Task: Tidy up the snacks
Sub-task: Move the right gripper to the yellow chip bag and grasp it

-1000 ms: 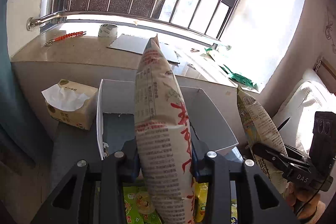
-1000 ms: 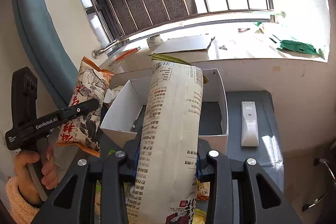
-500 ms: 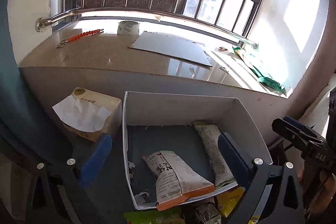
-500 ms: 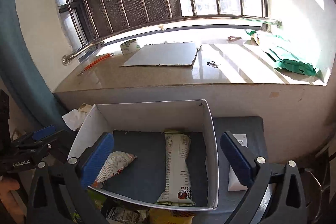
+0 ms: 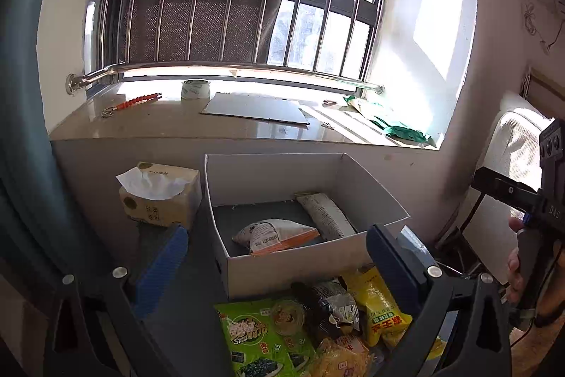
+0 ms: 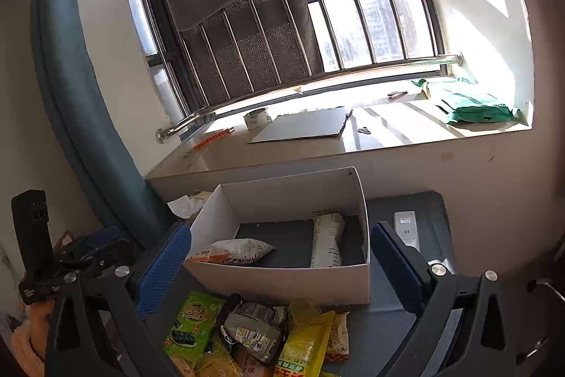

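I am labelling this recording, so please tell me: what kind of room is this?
Probably a room in a home, by a barred window. A tissue pack and a white box with snack packets sit beneath the stone sill.

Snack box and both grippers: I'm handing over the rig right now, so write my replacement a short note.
Left gripper: open, holding nothing. Right gripper: open, holding nothing.
White box: two packets lie flat inside, an orange-edged packet on the left and a long white packet on the right.
Left to do: the loose pile in front of the box, including the green seaweed pack, yellow bag and grey wrapped snack.
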